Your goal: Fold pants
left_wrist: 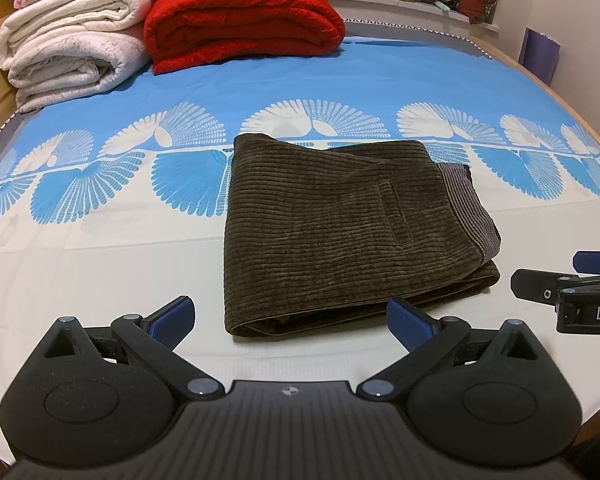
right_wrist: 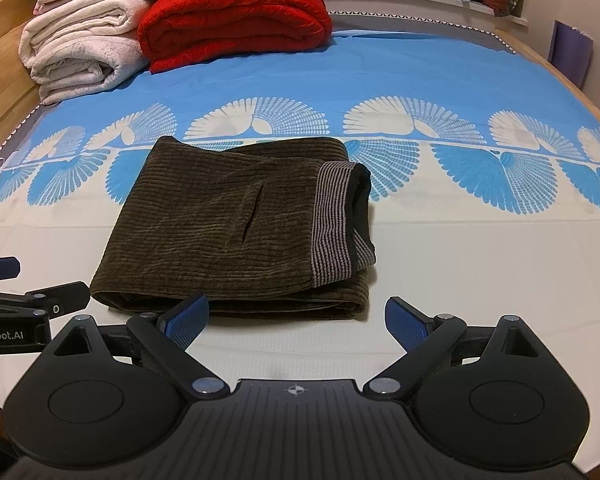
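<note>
Folded pants on bed; left claw spread, empty.

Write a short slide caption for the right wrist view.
Open right gripper facing folded brown corduroy pants on the bed.

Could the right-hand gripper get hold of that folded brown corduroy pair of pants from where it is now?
Probably yes. The right gripper sits just short of the near edge of the folded brown corduroy pants, jaws wide open, with only bare white bedsheet between. The left gripper is off to the side, not blocking.

Warm, even indoor light; sharp (fisheye bends edges).
</note>
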Demonstrator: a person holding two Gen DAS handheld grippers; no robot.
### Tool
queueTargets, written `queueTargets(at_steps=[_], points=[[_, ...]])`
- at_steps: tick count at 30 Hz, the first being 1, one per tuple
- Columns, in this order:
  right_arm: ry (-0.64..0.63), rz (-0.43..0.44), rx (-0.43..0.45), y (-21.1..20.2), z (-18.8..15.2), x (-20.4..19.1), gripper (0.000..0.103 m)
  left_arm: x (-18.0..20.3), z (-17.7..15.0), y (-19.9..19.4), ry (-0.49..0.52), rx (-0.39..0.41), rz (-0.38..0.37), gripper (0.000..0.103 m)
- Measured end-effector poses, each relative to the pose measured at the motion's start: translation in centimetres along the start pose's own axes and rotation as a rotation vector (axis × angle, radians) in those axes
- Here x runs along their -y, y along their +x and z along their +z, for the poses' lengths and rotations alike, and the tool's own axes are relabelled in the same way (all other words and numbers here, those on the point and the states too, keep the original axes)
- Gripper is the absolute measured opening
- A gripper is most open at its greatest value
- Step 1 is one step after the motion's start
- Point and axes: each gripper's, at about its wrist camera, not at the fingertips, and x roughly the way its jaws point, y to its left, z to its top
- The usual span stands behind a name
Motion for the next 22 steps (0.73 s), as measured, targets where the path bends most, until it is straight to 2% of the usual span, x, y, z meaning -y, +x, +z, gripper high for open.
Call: queueTargets(at_steps=[22], points=[[0.0, 0.003, -0.003, 0.14, -0.03, -0.07, 0.095, 0.32, -0.07, 0.06, 0.019, 0.005, -0.001, 0.102]])
